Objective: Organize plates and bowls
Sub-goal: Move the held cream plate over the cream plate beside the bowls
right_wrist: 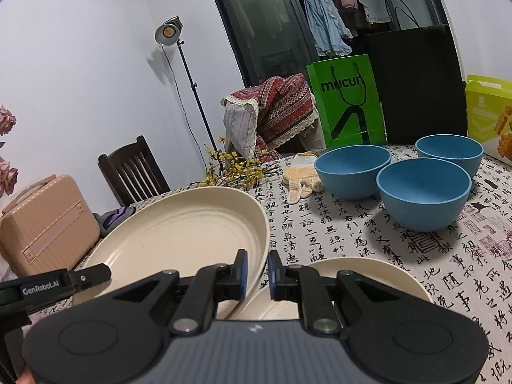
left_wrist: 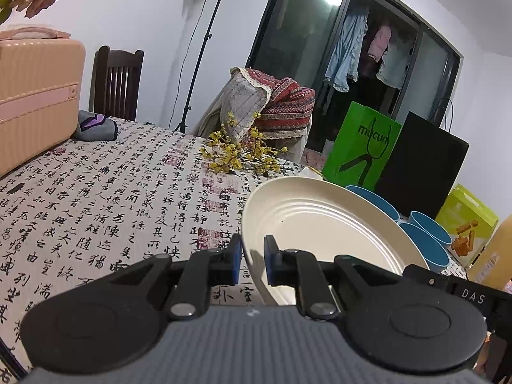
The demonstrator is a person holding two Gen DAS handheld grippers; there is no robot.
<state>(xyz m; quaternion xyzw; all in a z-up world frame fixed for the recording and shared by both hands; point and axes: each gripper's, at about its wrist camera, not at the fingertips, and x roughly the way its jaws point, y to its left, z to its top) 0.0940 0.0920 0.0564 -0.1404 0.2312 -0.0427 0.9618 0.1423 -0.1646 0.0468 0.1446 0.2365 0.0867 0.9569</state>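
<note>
I hold the wide cream round plate with ridged rings (right_wrist: 179, 227) by two opposite edges: my right gripper (right_wrist: 257, 273) is clamped on its rim at my 12 o'clock, and my left gripper (left_wrist: 251, 260) pinches the far rim, its black arm showing in the right view at 9 o'clock. The plate hangs clear of the calligraphy-print tablecloth (right_wrist: 336, 233), tilted, its open face up and leaning toward the left gripper's side; being round it has no long axis, only the line between my two grips. Just under my right jaws lies a second cream plate (right_wrist: 368, 278), flat on the cloth, so I judge the stacking of plates is mid-step and not yet landed. Farther out at 1 o'clock stand three blue round bowls (right_wrist: 422, 192), upright, mouths up, close together but not nested; those look untouched. A knitted glove (right_wrist: 299, 179) lies beyond at 12.
</note>
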